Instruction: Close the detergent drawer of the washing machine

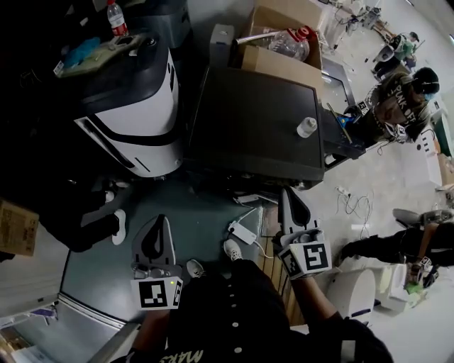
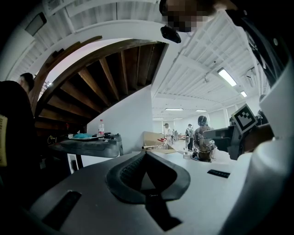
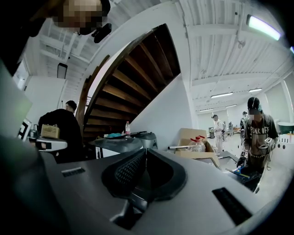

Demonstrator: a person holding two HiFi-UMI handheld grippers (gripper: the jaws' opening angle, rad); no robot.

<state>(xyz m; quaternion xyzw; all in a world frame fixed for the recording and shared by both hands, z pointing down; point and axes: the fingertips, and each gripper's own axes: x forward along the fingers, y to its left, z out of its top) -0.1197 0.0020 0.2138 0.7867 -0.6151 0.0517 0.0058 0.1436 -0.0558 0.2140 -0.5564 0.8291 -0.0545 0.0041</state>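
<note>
The washing machine (image 1: pixel 248 120), a dark box with a flat black top, stands straight ahead of me in the head view. Its front face is hidden under that top, so I cannot make out the detergent drawer. A small white bottle (image 1: pixel 306 127) stands on its right side. My left gripper (image 1: pixel 162 220) is held low at the left, short of the machine, its jaws shut and empty. My right gripper (image 1: pixel 285 191) is nearer the machine's front edge, also shut with nothing in it. Both gripper views look level across the room, over the left gripper (image 2: pixel 146 153) and the right gripper (image 3: pixel 146 150).
A white and black appliance (image 1: pixel 142 106) stands left of the machine, with a red-capped bottle (image 1: pixel 116 18) behind it. Cardboard boxes (image 1: pixel 284 42) sit beyond the machine. A power strip (image 1: pixel 245 232) and cables lie on the floor by my feet. People stand at left (image 1: pixel 78 205) and right (image 1: pixel 404 99).
</note>
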